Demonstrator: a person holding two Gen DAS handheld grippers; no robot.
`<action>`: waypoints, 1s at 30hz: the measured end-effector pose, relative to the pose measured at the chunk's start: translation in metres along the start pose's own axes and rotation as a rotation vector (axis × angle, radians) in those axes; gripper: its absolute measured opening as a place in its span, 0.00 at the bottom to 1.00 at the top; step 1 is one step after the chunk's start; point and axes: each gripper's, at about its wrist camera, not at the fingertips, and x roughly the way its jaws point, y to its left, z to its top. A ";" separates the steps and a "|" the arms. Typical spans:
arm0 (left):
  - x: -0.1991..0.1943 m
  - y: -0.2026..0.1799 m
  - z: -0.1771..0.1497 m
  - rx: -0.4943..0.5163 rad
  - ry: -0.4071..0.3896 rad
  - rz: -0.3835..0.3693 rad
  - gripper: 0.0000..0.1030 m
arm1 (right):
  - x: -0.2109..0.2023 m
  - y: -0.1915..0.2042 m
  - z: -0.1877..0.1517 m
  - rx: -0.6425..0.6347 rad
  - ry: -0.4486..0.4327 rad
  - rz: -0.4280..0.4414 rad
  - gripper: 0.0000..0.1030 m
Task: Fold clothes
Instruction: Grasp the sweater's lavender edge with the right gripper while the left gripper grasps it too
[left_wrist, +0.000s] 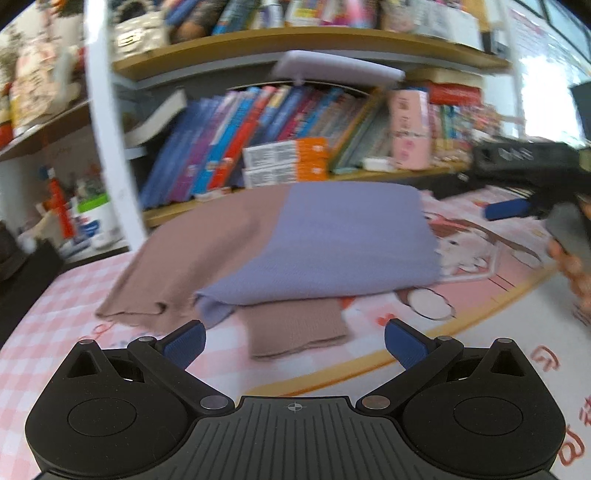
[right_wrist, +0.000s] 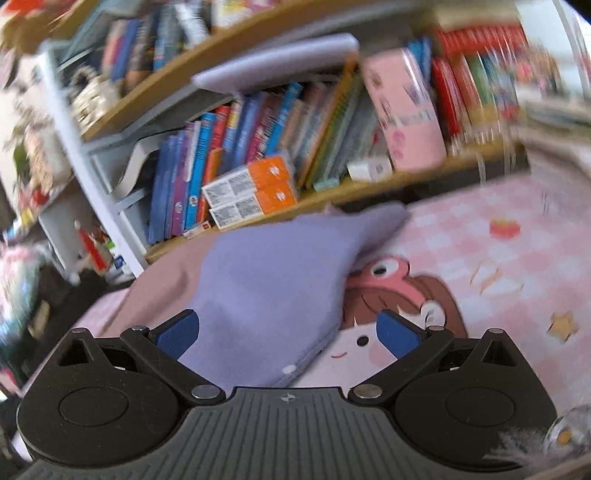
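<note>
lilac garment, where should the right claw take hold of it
Grip the lilac garment at its near edge by the white button, where the layers stack into a lip. Come in low from the right, over the bare pink cartoon sheet. The open right claw already straddles that edge.

We see a lavender garment (left_wrist: 332, 243) lying on a dusty-pink one (left_wrist: 192, 254), both plain. Beneath them the bench cover (right_wrist: 498, 266) is pink-and-white check with a brown-haired cartoon figure. Each black hand-held gripper (left_wrist: 294, 345) carries blue pads (left_wrist: 186, 341).
</note>
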 end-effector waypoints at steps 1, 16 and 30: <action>0.000 0.000 0.000 0.002 0.001 -0.010 1.00 | 0.003 -0.008 0.003 0.039 0.015 0.016 1.00; 0.057 -0.062 0.036 0.368 0.079 -0.082 0.87 | 0.006 -0.061 0.006 0.312 0.086 0.179 0.86; 0.090 -0.083 0.047 0.456 0.093 -0.042 0.55 | 0.004 -0.054 0.006 0.327 0.104 0.241 0.86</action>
